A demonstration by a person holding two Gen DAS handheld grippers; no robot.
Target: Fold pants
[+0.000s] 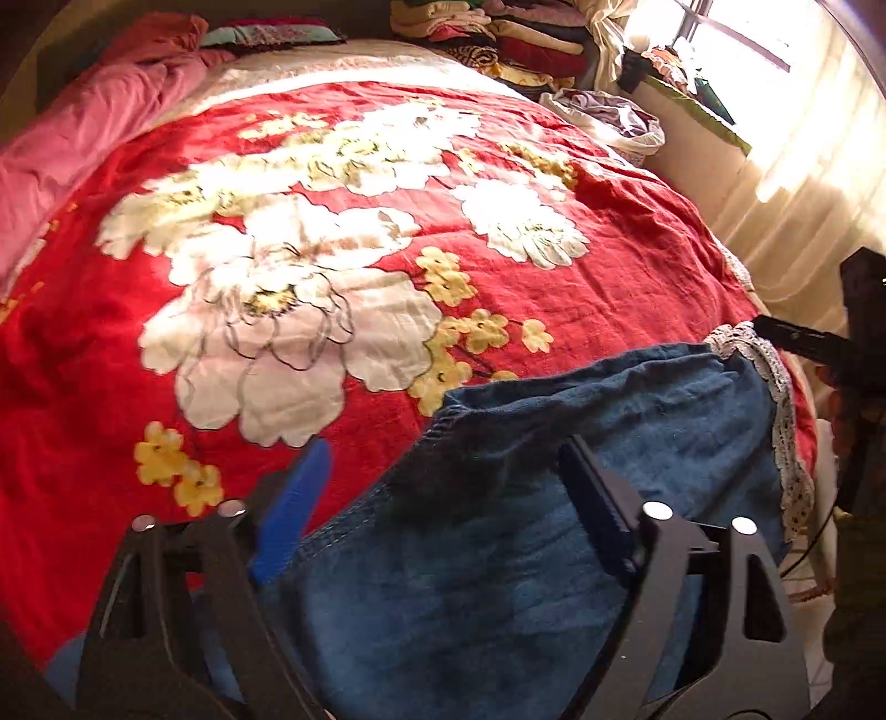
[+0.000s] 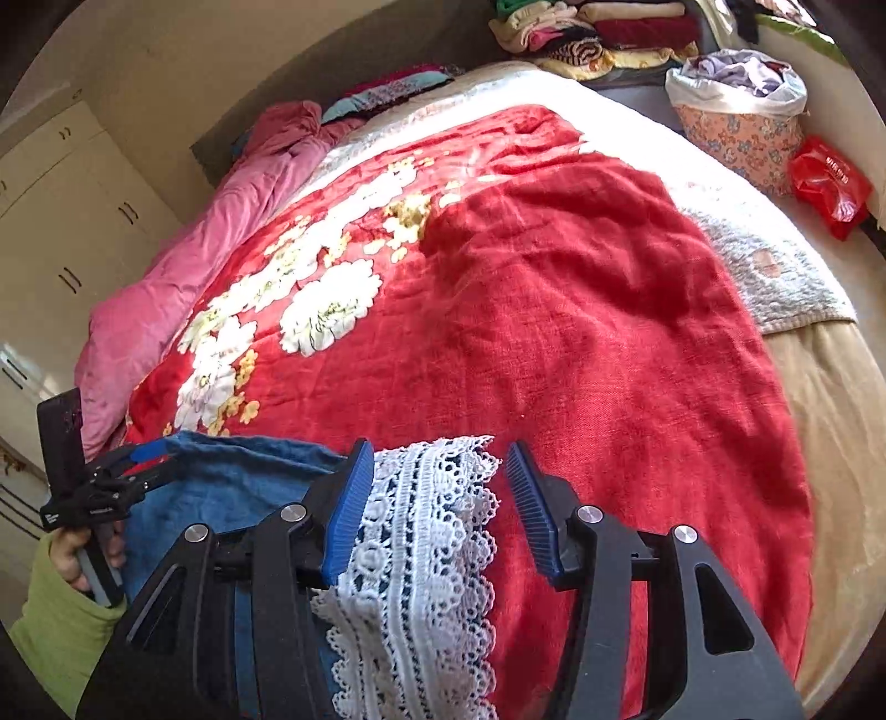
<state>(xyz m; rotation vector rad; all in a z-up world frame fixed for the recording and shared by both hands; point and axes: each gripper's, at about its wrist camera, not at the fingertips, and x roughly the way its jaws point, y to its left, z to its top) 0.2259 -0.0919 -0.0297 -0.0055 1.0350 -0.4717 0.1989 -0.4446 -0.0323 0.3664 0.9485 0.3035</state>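
Note:
Blue denim pants (image 1: 498, 554) with a white lace hem (image 1: 786, 421) lie on the near part of a red floral bedspread (image 1: 332, 249). My left gripper (image 1: 443, 471) is open, its jaws apart over the denim's stitched edge. My right gripper (image 2: 437, 471) is open with the lace hem (image 2: 421, 543) lying between its blue pads (image 2: 349, 509). The right gripper's tip (image 1: 797, 338) shows at the far right of the left wrist view, at the lace corner. The left gripper (image 2: 138, 459) shows at the left of the right wrist view, over the denim (image 2: 221, 487).
A pink quilt (image 1: 83, 144) lies along the bed's left side. Stacked folded clothes (image 1: 498, 39) sit at the bed's head. A floral basket with laundry (image 2: 736, 122) and a red bag (image 2: 830, 183) stand beside the bed on the right. Wardrobe doors (image 2: 66, 221) are at the left.

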